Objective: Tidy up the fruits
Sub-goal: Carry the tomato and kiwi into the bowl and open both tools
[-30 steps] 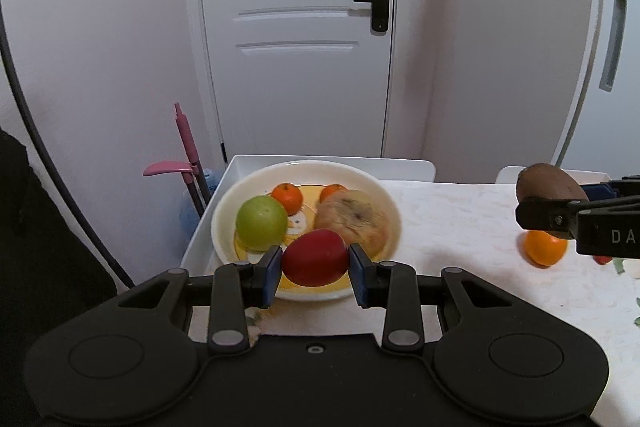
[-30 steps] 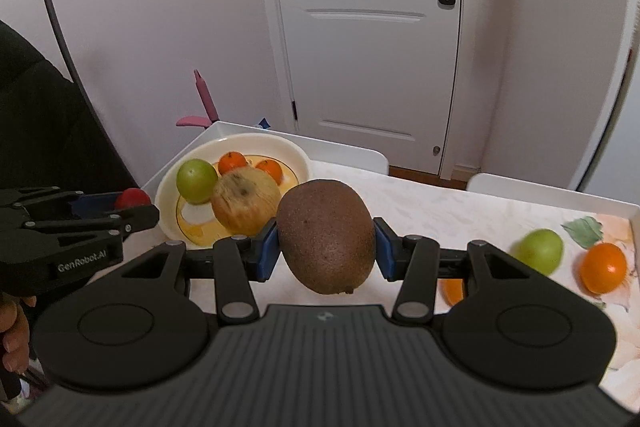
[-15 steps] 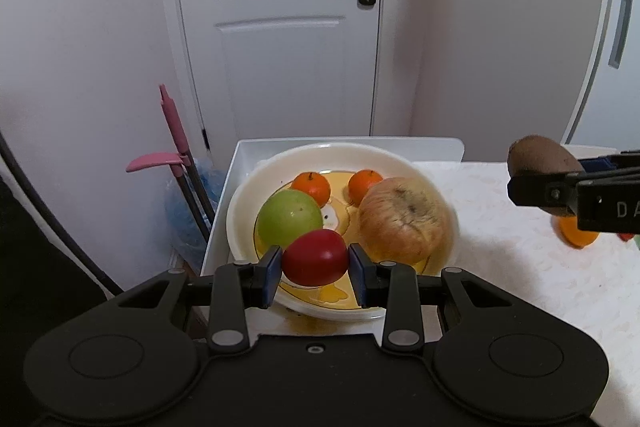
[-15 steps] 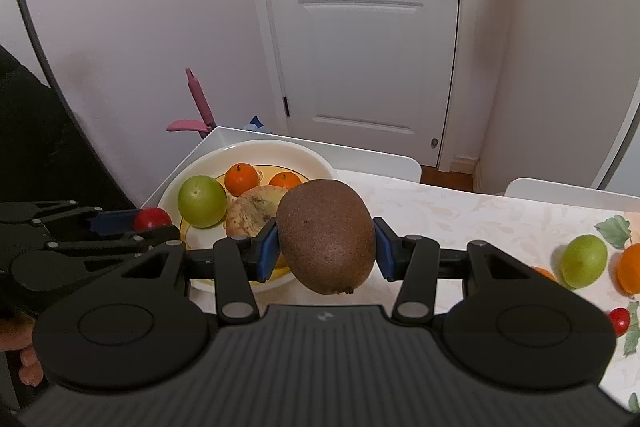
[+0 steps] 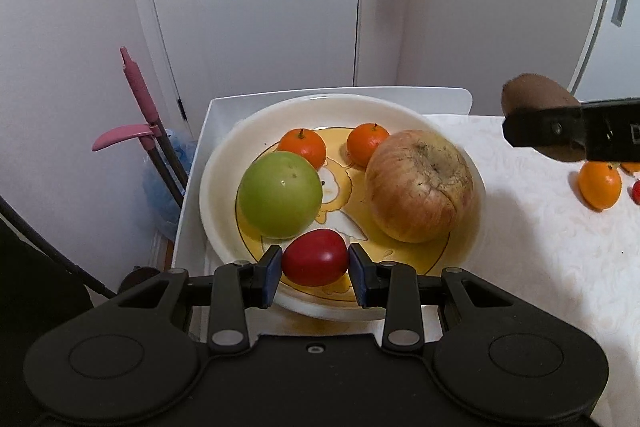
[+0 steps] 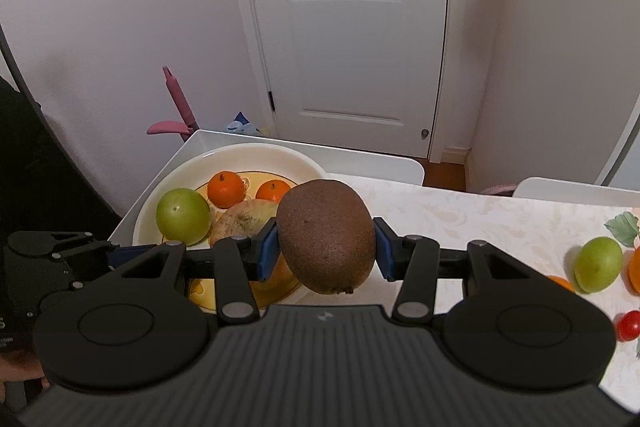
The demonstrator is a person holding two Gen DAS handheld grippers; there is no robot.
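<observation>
My left gripper (image 5: 315, 269) is shut on a small red tomato (image 5: 315, 259) and holds it over the near part of the white bowl (image 5: 224, 163). The bowl holds a green apple (image 5: 280, 201), two small oranges (image 5: 302, 147) and a large pale red apple (image 5: 420, 185). My right gripper (image 6: 325, 247) is shut on a brown kiwi (image 6: 326, 235) just right of the bowl (image 6: 288, 157), above the table. In the left wrist view the kiwi (image 5: 534, 97) shows at the right.
Loose fruit lies on the patterned tablecloth at the right: a green apple (image 6: 598, 263), an orange (image 5: 600, 185), a small red tomato (image 6: 628, 325). The bowl sits on a white tray (image 5: 192, 187) at the table's left end. A pink-handled mop (image 5: 138, 99) leans by the wall.
My left gripper has moved forward and down with the tomato, now over the bowl's inside. My right gripper has moved closer to the bowl with the kiwi.
</observation>
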